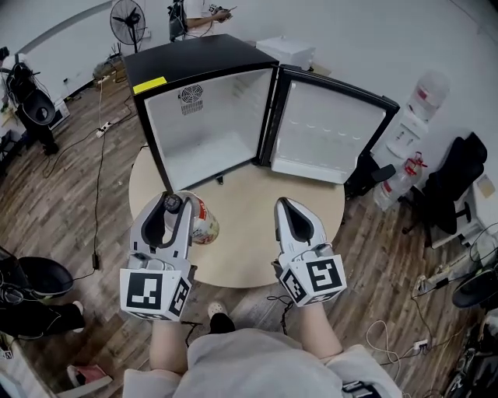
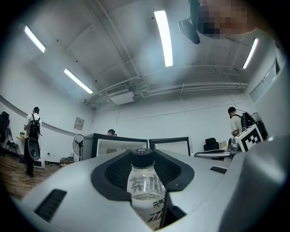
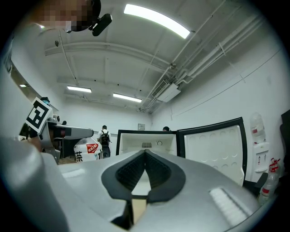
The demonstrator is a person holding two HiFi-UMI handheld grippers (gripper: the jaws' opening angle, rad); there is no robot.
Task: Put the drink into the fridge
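Observation:
The drink [image 1: 202, 223] is a clear bottle with a black cap and a white and red label. My left gripper [image 1: 174, 207] is shut on it over the near left part of the round table [image 1: 249, 233]. In the left gripper view the bottle [image 2: 146, 183] stands upright between the dark pads, cap on top. The black mini fridge [image 1: 206, 116] stands on the far side of the table with its door [image 1: 331, 132] swung wide to the right; its white inside looks bare. My right gripper [image 1: 285, 208] is shut and holds nothing, level with the left one.
A fan [image 1: 128, 22] stands behind the fridge on the left. A water dispenser [image 1: 416, 116] and a black chair [image 1: 455, 183] are on the right. Cables run over the wooden floor [image 1: 78, 179]. A person [image 1: 198, 14] stands at the back.

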